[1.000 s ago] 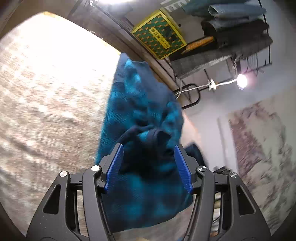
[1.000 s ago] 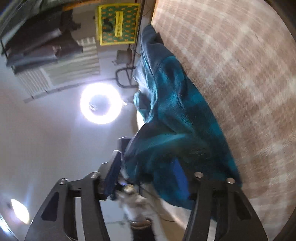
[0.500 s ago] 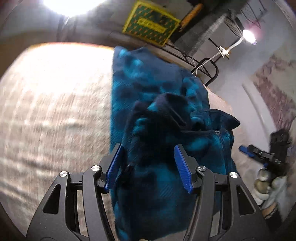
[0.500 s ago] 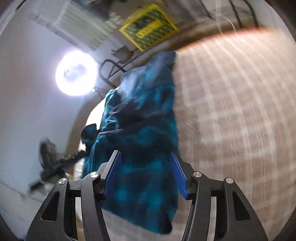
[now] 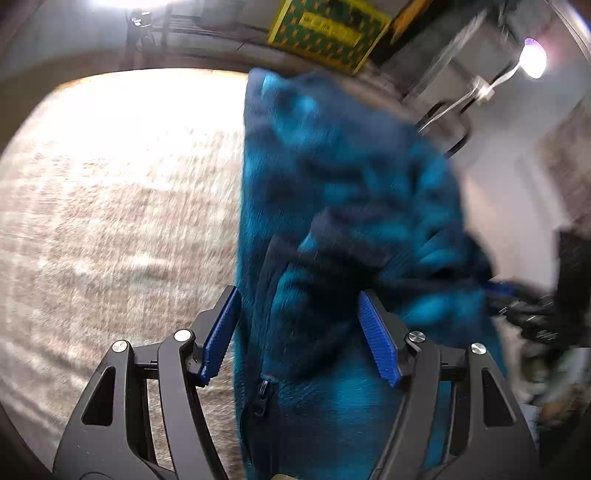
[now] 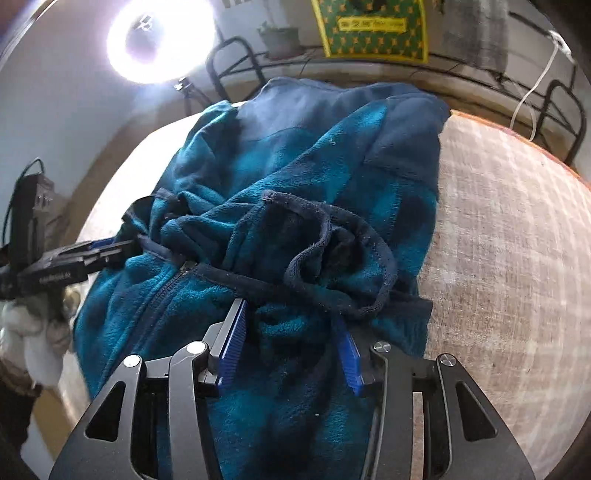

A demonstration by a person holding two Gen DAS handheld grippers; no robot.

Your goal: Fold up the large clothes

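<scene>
Where the fleece jacket [image 6: 295,166] lies: crumpled in a heap on the table [image 6: 517,258], towards the table's left side in the right wrist view, with bare tablecloth to its right.
Jacket's look: teal and dark navy check, with plain navy panels at the far end.
Sleeve cuff [image 6: 332,258]: an open navy-hemmed loop lying on top of the heap, just beyond the right gripper's fingers.
Zip: it runs down the near part of the jacket, and its pull [image 5: 262,398] lies low between the left gripper's arms.
Right gripper [image 6: 291,350]: pointing steeply down onto the near edge of the heap, jaws closing – a fold of fleece fills the gap, pressed by both blue pads and partly covering the right one.
Left gripper [image 5: 299,332]: jaws opening, well spread. The jacket lies between and under the fingers, but the pads do not clamp it, so the claw is released. This view is blurred.
Left gripper from the other side: in the right wrist view it comes in from the left, its tips at the jacket's navy collar edge.
Person: a white-gloved hand [image 6: 33,332] behind that gripper.
Table covering: pale brown woven check.
Background: a bright ring light [image 6: 155,37] on a stand, and a yellow-bordered green patterned box [image 6: 373,26] beyond the table's far edge.
</scene>
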